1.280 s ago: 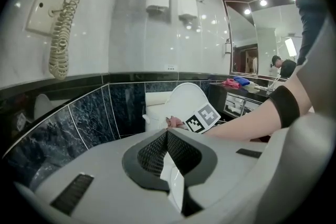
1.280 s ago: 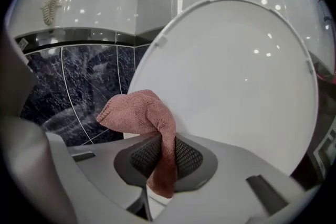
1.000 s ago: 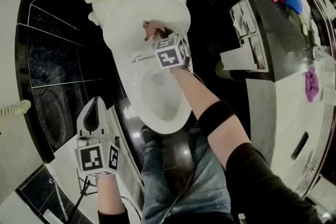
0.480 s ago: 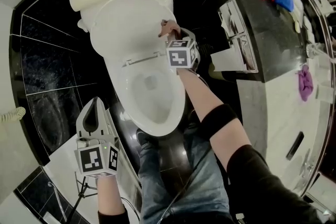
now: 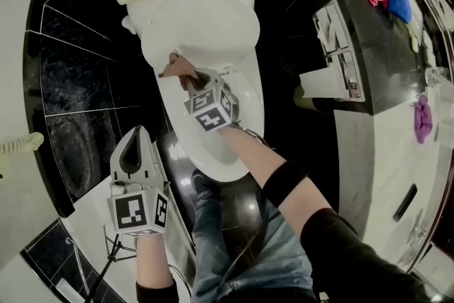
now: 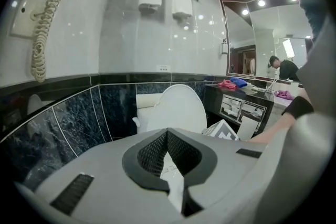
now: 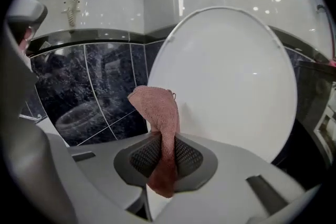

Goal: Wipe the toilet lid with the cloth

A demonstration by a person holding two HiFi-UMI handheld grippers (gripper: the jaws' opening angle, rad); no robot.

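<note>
Pink cloth [image 7: 157,113] clenched in right gripper [image 5: 191,79] beside toilet lid [image 5: 204,21], mid-wipe; pressed sweep across next; left gripper [image 5: 131,145] closed, empty

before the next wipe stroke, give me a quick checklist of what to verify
1. Grip: cloth pinched between the jaws of the right gripper, free end standing up: ok.
2. Target: lid raised and facing the cloth: ok.
3. Contact: cloth sits by the left edge of the lid, but whether it touches: cannot tell.
4. Other hand: left gripper shut, empty, held aside from the lid: ok.
5. Coverage: whether the lid has been wiped all over: cannot tell.
</note>
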